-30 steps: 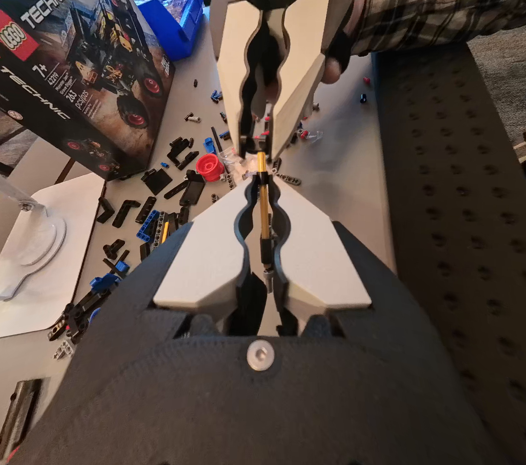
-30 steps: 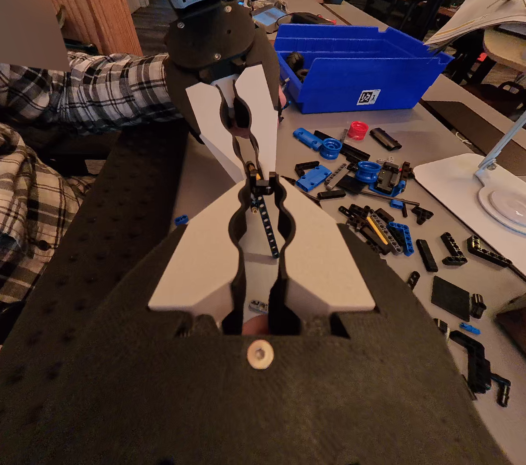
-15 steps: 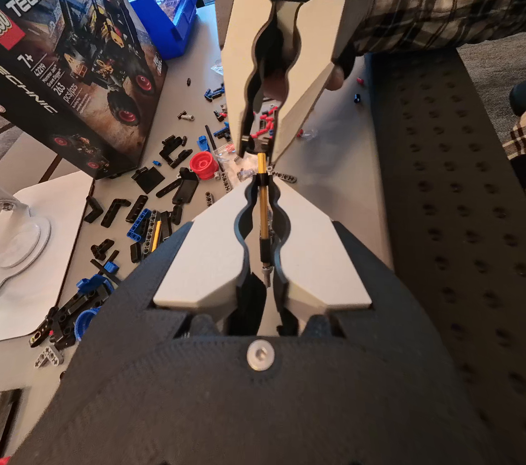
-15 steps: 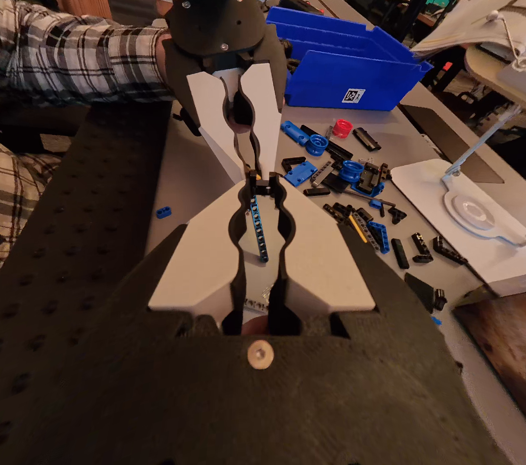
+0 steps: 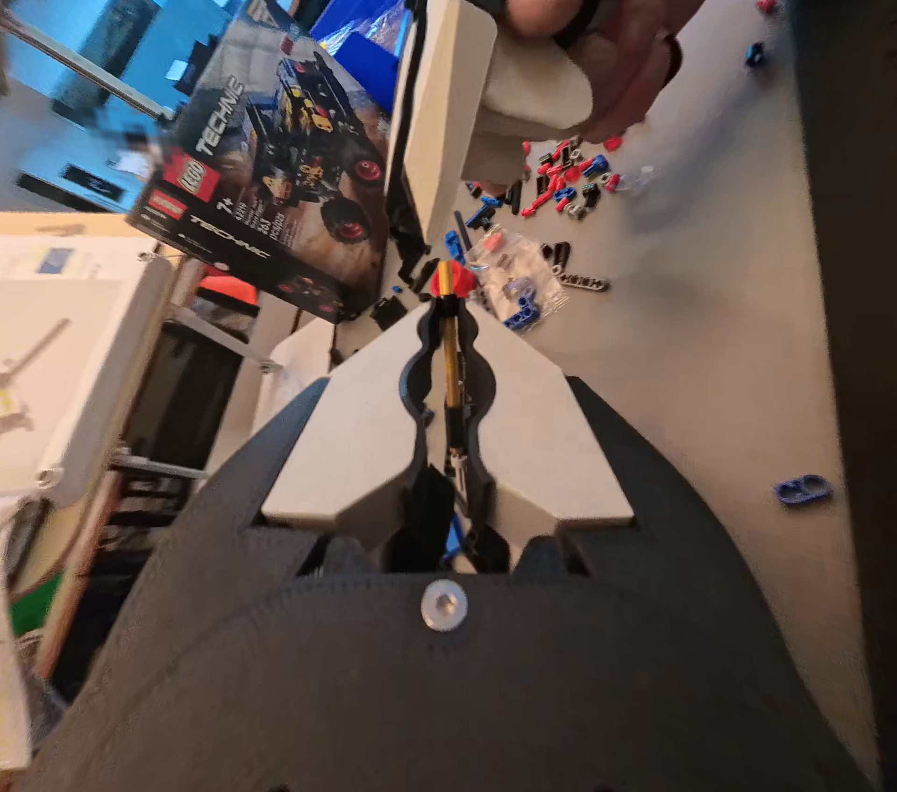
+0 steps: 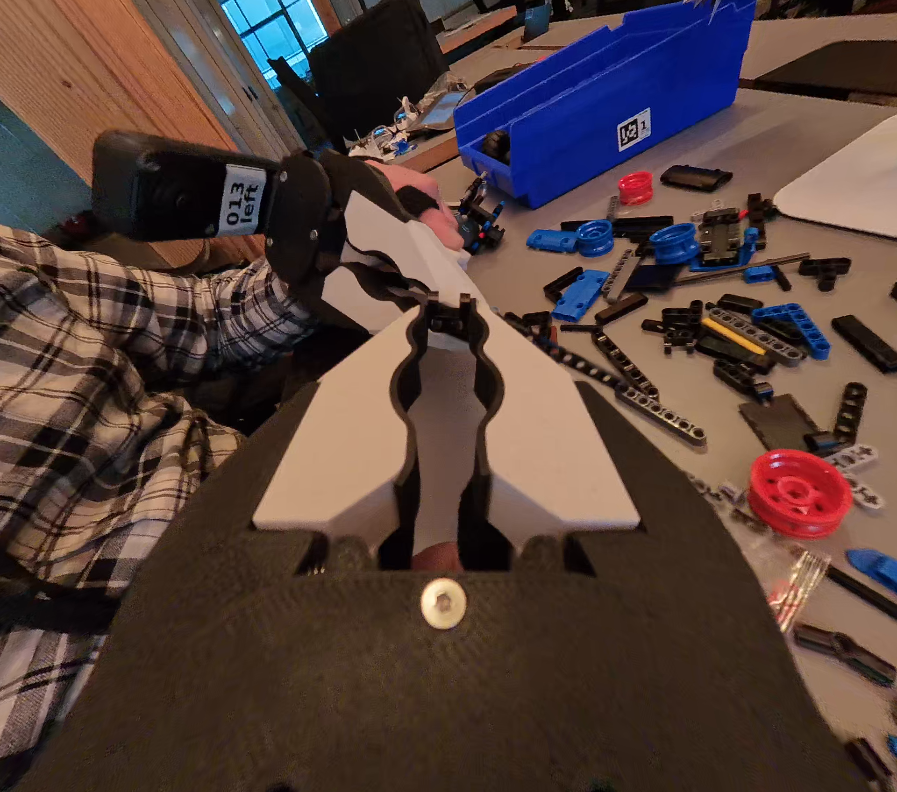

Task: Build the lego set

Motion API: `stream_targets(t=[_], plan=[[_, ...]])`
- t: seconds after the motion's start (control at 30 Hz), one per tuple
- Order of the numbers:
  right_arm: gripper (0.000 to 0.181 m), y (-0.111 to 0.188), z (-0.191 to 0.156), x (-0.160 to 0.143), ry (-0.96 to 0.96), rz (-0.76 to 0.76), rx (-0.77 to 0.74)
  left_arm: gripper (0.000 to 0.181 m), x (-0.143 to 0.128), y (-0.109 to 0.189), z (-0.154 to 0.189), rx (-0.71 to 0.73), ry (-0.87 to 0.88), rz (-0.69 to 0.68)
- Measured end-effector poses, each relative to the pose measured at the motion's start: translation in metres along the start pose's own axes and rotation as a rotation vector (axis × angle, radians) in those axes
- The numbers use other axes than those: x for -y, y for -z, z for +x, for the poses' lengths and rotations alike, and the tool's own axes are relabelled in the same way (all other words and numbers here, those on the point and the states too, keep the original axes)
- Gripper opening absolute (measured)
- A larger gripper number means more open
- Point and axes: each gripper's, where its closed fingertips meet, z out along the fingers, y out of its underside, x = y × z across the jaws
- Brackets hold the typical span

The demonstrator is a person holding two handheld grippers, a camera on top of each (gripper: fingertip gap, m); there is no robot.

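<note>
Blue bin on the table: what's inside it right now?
The blue bin shows one dark rounded part, likely a tyre, at its near end. Its front wall hides the rest of the inside.

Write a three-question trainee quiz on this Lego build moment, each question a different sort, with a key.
1. True or false: the left gripper is shut on the gold axle.
2. Multiple choice: the small black connector sits A) loose on the table, B) pinched at the right gripper tips, C) inside the blue bin.
3. Fill in: the large red wheel lies on the ____, apart from both grippers.

Key: 1 true; 2 B; 3 table.
</note>
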Motion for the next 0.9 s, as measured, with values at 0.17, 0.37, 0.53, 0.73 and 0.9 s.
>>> stream_targets(t=[0.17, 0.37, 0.53, 0.73, 0.9], plan=[[0.015, 0.002, -0.001, -0.003, -0.048, 0.040, -0.011, 0.004, 0.004, 0.001, -0.008, 0.141, -0.178, -0.029], [0.015, 0.004, 0.001, -0.007, -0.102, 0.069, -0.006, 0.005, 0.003, -0.004, -0.003, 0.174, -0.268, -0.061], [0.015, 0.004, 0.007, -0.014, -0.082, 0.040, -0.043, 0.005, -0.004, -0.006, 0.001, 0.151, -0.255, -0.079], [0.015, 0.005, 0.015, -0.035, -0.021, -0.082, -0.103, 0.005, -0.013, -0.004, 0.001, 0.133, -0.185, -0.083], [0.015, -0.005, 0.015, -0.086, 0.124, -0.440, -0.142, 0.005, -0.026, 0.001, -0.003, 0.108, -0.020, -0.079]])
